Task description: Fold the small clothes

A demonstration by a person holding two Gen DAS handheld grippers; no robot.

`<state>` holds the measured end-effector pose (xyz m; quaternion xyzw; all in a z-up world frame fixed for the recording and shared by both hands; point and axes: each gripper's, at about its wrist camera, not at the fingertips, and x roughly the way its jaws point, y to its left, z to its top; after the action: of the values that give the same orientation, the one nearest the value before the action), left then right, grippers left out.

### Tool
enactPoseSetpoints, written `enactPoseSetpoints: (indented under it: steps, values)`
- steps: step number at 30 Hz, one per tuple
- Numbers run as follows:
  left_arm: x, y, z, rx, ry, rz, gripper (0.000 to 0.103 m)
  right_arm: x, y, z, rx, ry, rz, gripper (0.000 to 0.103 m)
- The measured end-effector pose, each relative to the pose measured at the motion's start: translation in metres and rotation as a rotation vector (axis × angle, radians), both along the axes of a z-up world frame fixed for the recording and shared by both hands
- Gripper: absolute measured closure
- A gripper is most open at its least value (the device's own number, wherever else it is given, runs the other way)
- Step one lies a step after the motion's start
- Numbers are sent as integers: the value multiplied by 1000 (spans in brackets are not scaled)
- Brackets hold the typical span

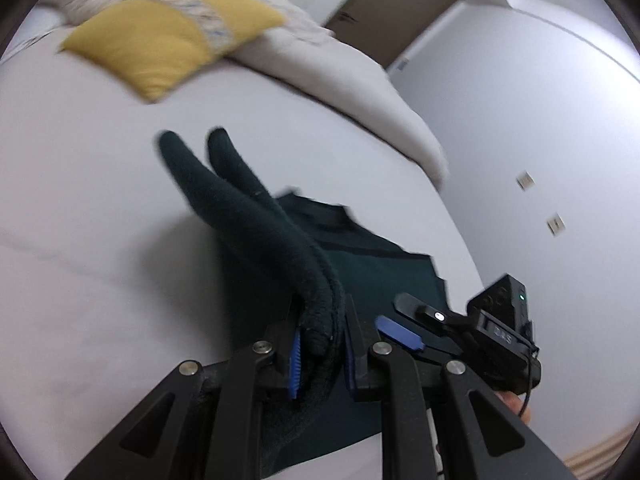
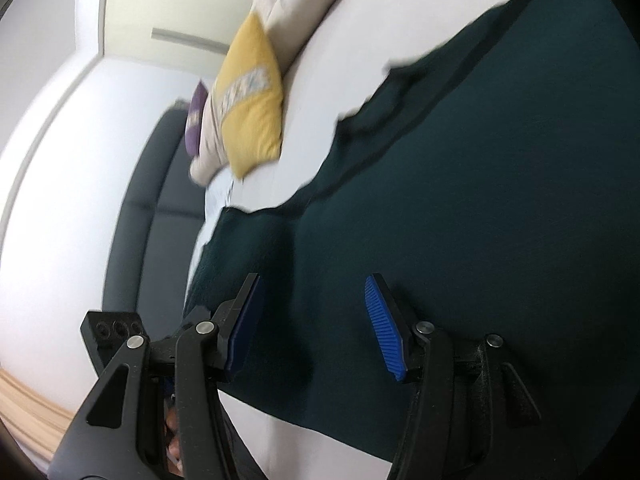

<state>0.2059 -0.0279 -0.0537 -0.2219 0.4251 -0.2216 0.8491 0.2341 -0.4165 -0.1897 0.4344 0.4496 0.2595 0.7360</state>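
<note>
One dark green garment (image 1: pixel 372 264) lies on the white bed (image 1: pixel 100 208), close to its near edge, with most of the cloth spread flat on the sheet. A thick fold of it, ending in two rounded tips (image 1: pixel 192 160), is lifted off the sheet and runs back into the left gripper (image 1: pixel 320 354), whose blue-padded jaws are clamped together on the bunched fabric. The right gripper (image 2: pixel 316 324) hangs just above the flat part of the garment (image 2: pixel 480 208), its jaws wide apart with nothing between them; the ribbed blue pads (image 2: pixel 384 328) face each other across bare cloth. Toward the far end of the bed rest a yellow cushion (image 1: pixel 160 40) and a beige duvet (image 1: pixel 320 64) bunched beside it. Behind the cushion, the right wrist view shows a purple pillow (image 2: pixel 196 120) and a dark padded headboard (image 2: pixel 160 208).
</note>
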Motion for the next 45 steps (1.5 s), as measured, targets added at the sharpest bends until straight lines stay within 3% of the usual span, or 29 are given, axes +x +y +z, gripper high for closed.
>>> enactPoseSetpoints:
  steps: [4,8,9,11,13,18,22,26,28,30,32,38,45]
  values:
    - [12,-80,-26,53,21,-72,86,7,-46,-13,40,55,-52,51]
    - [3,-117,-61,100,76,-94,81,14,-66,-29,123,88,-62,52]
    - [-4,-120,-62,103,61,-91,78,16,-66,-29,126,87,-58,52]
    - [-14,-123,-58,89,39,-112,59,21,-62,-28,110,87,-46,50]
    - [-25,-120,-51,61,20,-134,52,27,-55,-25,103,89,-36,46]
    - [-60,-89,-43,-39,31,-159,52,36,-32,-15,15,118,23,43]
    - [-87,-55,-43,-12,9,-131,52,41,-20,-10,-55,144,55,43]
    - [-88,-16,-53,-7,39,-52,52,41,-9,-10,-113,158,78,44]
    - [-86,-4,-54,-7,34,-24,52,44,4,-6,-163,157,99,52]
    - [-87,-1,-51,-2,26,-14,52,44,14,-6,-226,156,126,75]
    - [-87,0,-49,3,18,-11,52,45,21,-4,-289,147,138,86]
    - [-83,-6,-46,15,9,-12,52,38,11,18,-356,80,143,91]
    - [-76,-24,-37,65,-17,-48,52,26,-63,32,-377,65,62,91]
